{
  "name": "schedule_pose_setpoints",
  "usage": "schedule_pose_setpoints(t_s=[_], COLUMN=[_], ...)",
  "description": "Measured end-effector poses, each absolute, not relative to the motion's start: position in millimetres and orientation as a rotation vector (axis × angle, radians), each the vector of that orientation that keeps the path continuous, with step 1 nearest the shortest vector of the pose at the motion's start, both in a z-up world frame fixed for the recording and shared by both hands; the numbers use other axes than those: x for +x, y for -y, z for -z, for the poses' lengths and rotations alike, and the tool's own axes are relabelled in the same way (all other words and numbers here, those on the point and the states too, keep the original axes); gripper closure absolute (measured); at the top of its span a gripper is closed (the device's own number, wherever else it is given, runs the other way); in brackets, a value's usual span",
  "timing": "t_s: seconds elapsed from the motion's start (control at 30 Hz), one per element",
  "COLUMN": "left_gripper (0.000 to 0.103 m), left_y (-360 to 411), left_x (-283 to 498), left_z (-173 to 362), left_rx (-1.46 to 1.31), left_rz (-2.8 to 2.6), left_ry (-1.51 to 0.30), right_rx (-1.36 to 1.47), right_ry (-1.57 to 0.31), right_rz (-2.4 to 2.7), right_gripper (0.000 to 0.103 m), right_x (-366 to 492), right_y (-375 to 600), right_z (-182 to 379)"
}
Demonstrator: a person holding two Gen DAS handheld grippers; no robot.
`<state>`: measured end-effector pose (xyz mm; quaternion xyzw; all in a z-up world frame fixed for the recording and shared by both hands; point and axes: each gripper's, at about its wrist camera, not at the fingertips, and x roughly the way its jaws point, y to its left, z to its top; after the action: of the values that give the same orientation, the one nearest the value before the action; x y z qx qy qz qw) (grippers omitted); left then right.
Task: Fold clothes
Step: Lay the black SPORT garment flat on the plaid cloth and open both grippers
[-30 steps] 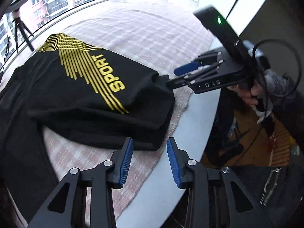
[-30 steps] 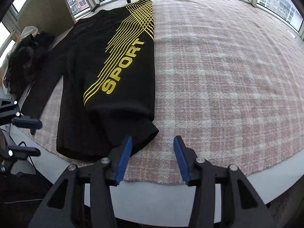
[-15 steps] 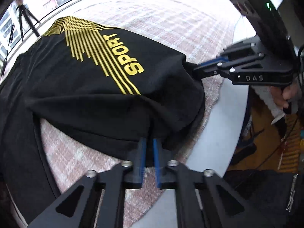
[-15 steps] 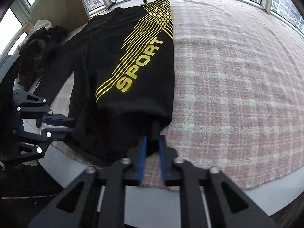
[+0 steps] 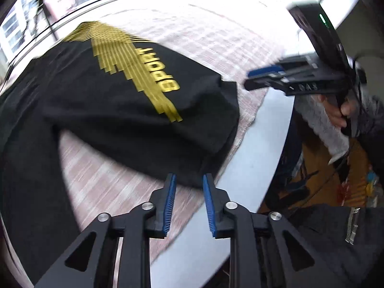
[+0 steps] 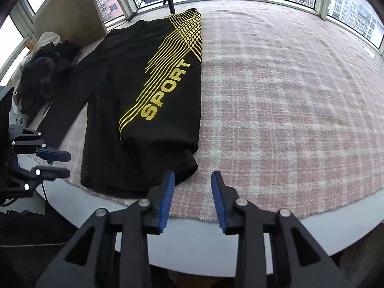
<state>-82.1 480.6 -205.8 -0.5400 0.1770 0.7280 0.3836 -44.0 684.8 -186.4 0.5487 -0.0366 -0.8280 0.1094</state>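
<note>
Plaid-covered table (image 6: pixel 276 110) under folded black shirt (image 6: pixel 148 100); left hand-held gripper (image 5: pixel 187 199) and right hand-held gripper (image 6: pixel 193 198) both released.

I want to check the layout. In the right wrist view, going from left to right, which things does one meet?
left gripper → pile of dark clothes → black SPORT shirt → right gripper → bare plaid cloth

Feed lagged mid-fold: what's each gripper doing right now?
Left gripper: open, holding nothing, at the black shirt's near hem.
Right gripper: open, holding nothing, by the hem corner.
</note>
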Motion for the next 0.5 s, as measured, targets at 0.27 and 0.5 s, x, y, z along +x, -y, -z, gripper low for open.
schedule_pose_setpoints(t_s=[0.27,0.5], left_gripper=[0.087,0.097], left_y=[-498,-447], left_x=[-80,-87], left_z=[233,215], left_rx=[-1.248,-1.355], left_rz=[-1.814,-1.846], left_ry=[-0.663,-0.436], right_rx=[1.615,1.563], right_ry=[0.044,0.085], right_rz=[2.38,2.381], right_gripper=[0.072,0.099], right_x=[-60,-46], right_y=[-671,-677], right_z=[207,194])
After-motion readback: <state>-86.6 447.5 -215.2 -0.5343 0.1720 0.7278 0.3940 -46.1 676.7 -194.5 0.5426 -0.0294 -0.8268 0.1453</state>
